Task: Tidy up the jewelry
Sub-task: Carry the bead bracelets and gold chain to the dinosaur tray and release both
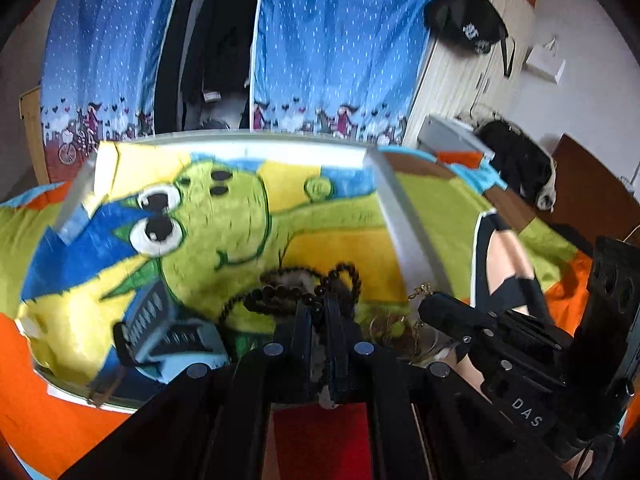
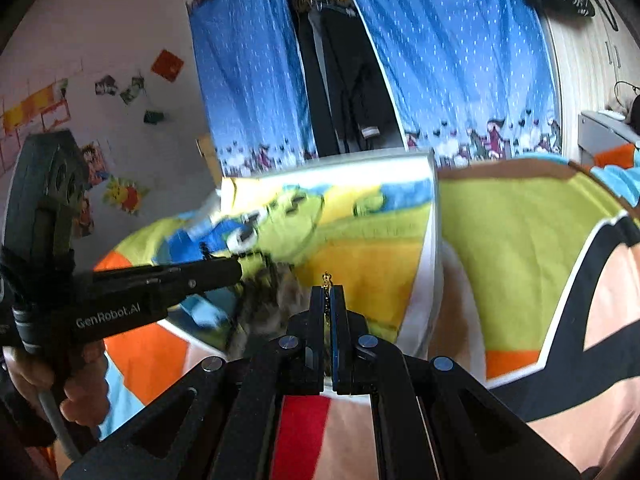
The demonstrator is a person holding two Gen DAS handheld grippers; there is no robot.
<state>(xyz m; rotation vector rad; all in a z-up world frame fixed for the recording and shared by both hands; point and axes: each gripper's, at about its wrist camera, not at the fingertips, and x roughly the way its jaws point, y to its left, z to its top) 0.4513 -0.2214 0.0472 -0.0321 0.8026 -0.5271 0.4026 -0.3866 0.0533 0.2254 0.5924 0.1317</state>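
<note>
A string of dark beads (image 1: 280,292) with a grey furry tuft hangs from my left gripper (image 1: 320,304), which is shut on it above a clear tray (image 1: 386,188). The tray lies on a cartoon blanket (image 1: 224,220). In the right wrist view my right gripper (image 2: 328,292) is shut on a thin gold chain (image 2: 327,280), close to the tray's right wall (image 2: 434,240). That chain (image 1: 420,292) dangles from the right gripper (image 1: 430,308) beside my left one. The left gripper (image 2: 236,268) and its blurred beads (image 2: 260,284) are at the left of that view.
A dark grey ridged object (image 1: 160,328), blurred, lies in the tray's near left part. Blue patterned curtains (image 1: 340,40) hang behind the bed. A black bag (image 1: 464,20) hangs on a cupboard at the right. A hand (image 2: 80,392) holds the left gripper's handle.
</note>
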